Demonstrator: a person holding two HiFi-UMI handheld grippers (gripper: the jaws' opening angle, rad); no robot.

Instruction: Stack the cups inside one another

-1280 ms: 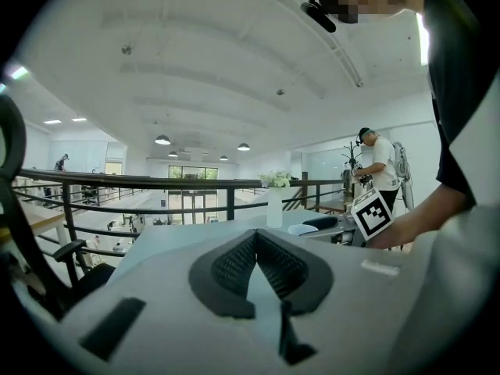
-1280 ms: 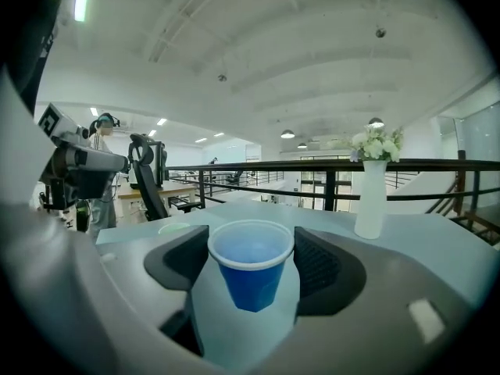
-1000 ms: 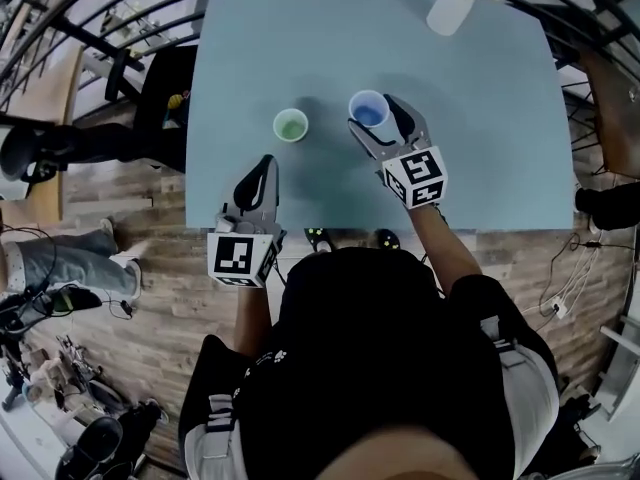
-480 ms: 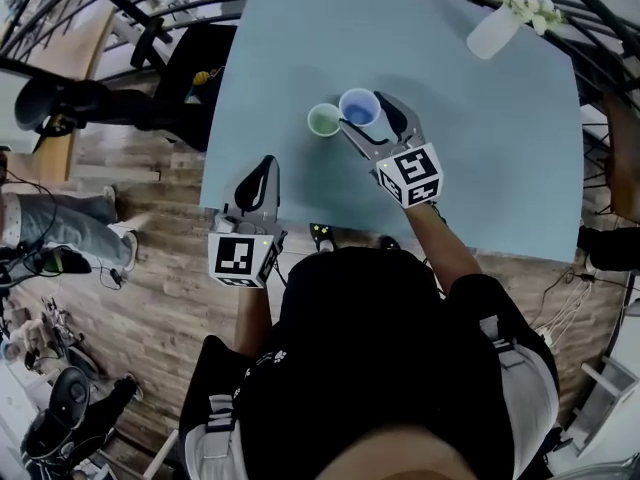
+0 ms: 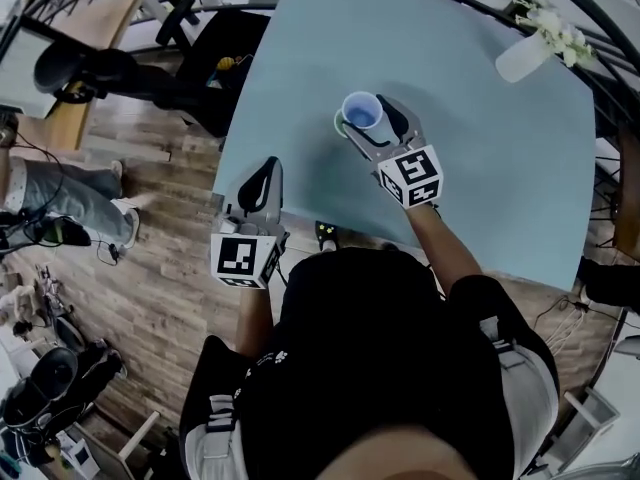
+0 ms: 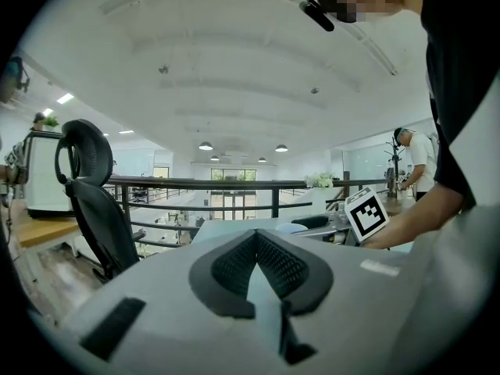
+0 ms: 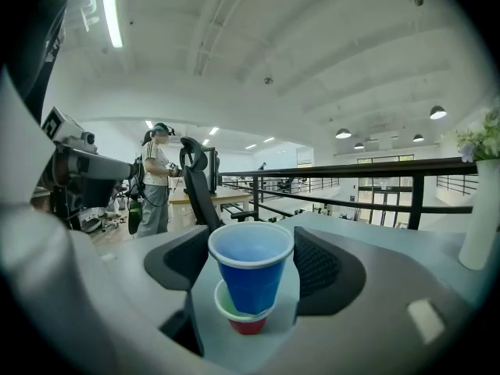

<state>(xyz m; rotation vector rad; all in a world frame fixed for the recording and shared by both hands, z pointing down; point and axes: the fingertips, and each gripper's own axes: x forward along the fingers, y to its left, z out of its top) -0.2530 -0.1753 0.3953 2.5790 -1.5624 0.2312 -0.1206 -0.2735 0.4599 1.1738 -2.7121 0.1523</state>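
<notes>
A blue cup stands between the jaws of my right gripper, which is shut on it, over the middle of the pale blue table. Only a sliver of the green cup's rim shows at the blue cup's left. In the right gripper view the blue cup hangs with its base inside the green-lined, red-sided cup. My left gripper hovers over the table's near left edge, shut and holding nothing; the pads meet at the tip.
A white vase with flowers stands at the table's far right corner. A black office chair sits beyond the left edge, a railing runs behind, and a person's legs are on the wooden floor at left.
My right gripper carried the blue cup leftward until it came over the green cup, which now is almost hidden beneath it. The left gripper drifted toward the table's left edge.
</notes>
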